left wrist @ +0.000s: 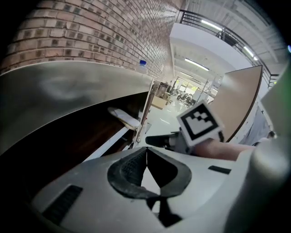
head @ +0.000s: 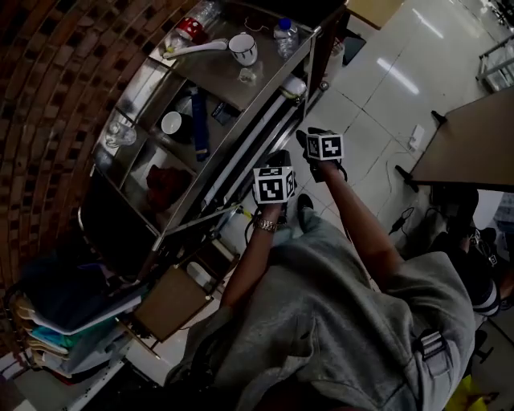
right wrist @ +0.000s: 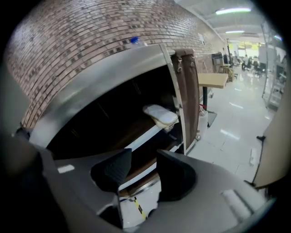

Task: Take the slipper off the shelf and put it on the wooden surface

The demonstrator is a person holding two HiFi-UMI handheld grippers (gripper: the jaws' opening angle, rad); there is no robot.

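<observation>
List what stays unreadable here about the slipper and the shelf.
- Slipper: head view shows only a pale end; the shelf top covers the rest.
- Shelf interior behind the slipper: too dark in both gripper views.
- Red thing in a lower compartment, head view: too dim to name.
- Wooden tabletop: cut off by the head view's right edge.

1. In the head view, a brown brick wall (head: 48,96) fills ten o'clock.
2. A steel shelf unit (head: 213,76) stands against it at eleven o'clock.
3. The glossy white tiled floor (head: 385,72) is at one o'clock.
4. A wooden table (head: 474,144) is at three o'clock.
5. In the right gripper view, ceiling strip lights (right wrist: 234,10) glow at one o'clock.
</observation>
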